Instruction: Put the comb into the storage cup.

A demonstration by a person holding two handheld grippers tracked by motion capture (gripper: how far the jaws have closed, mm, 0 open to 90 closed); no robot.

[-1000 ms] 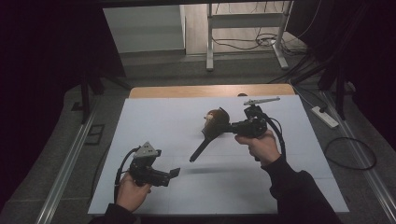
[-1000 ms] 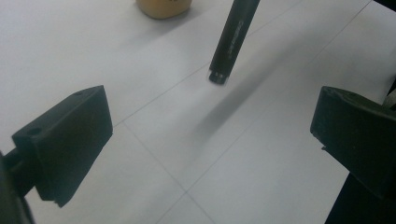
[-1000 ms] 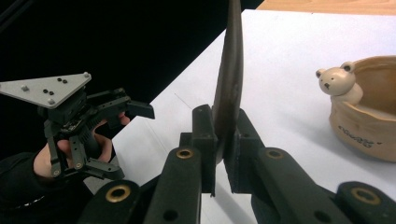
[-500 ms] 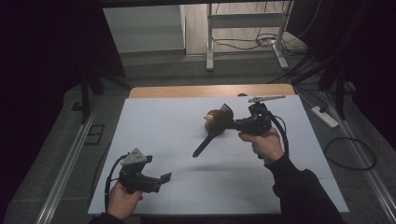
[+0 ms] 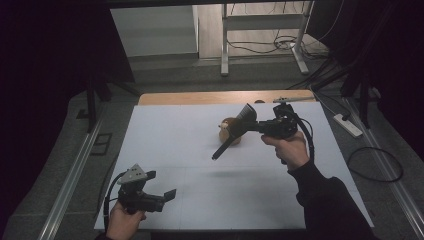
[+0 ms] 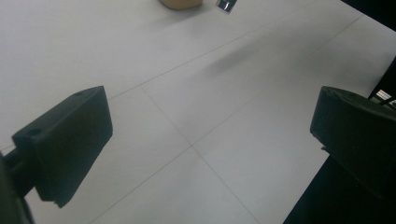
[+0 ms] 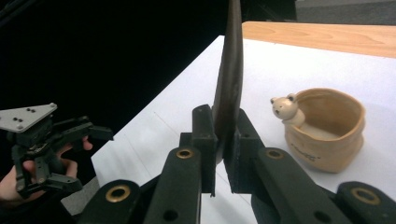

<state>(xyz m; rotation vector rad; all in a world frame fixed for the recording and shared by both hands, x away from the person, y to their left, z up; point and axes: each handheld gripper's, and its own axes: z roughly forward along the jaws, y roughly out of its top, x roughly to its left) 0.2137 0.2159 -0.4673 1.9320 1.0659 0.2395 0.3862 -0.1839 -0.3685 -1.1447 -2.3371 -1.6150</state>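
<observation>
My right gripper (image 5: 248,126) is shut on a dark long-handled tool (image 5: 227,142) and holds it above the white table (image 5: 175,145). The tool's wide head points up and its handle slants down to the left. In the right gripper view the tool (image 7: 229,79) rises edge-on between my jaws (image 7: 224,140). A tan cup with a small bear figure on its rim (image 5: 232,131) (image 7: 327,128) stands on the table just behind the tool. My left gripper (image 5: 170,194) (image 6: 210,135) is open and empty at the near left corner, low over the table.
A wooden strip (image 5: 220,97) runs along the table's far edge. A metal frame (image 5: 225,45), cables and a power strip (image 5: 348,125) are on the floor beyond and to the right. Rails (image 5: 75,170) flank the table.
My left gripper has drawn back toward the near left corner. My right gripper, with the tool, has shifted slightly right and tipped the tool's head up.
</observation>
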